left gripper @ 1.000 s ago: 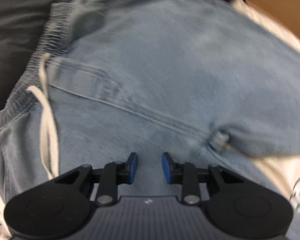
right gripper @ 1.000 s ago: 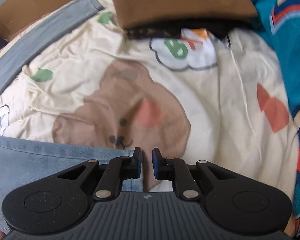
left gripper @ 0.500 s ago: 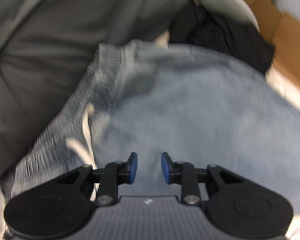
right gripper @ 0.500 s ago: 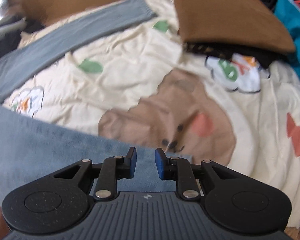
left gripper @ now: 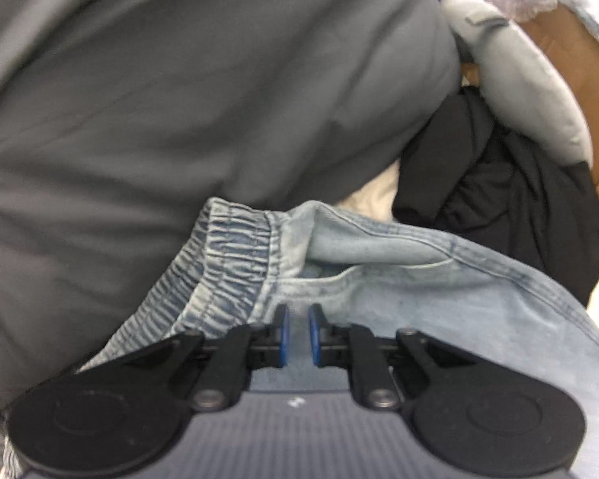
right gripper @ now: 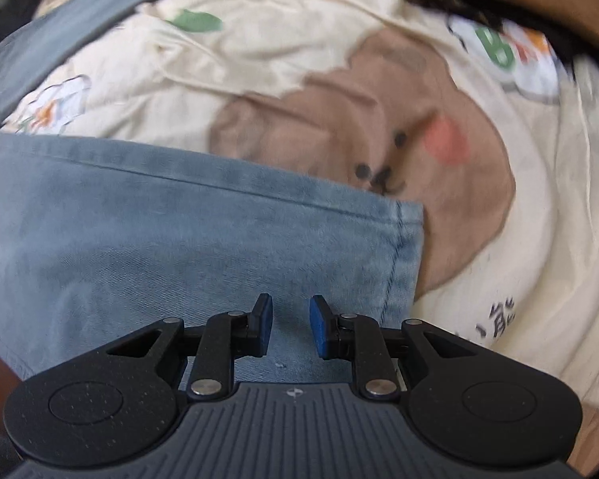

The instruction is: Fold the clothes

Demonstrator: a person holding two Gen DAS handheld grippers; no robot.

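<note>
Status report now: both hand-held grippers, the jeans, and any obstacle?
Left hand-held gripper closing over elastic waistband of light blue denim jeans. Right hand-held gripper open above hem. Grey garment crowds waistband.

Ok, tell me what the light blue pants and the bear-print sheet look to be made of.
Light blue pants: looks like washed denim, matte, with a faded weave, stitched hem seams and a gathered elastic waistband.
Bear-print sheet: seemingly thin woven cotton or a blend, matte and cream, with fine wrinkles; the exact fibre cannot be told.
</note>
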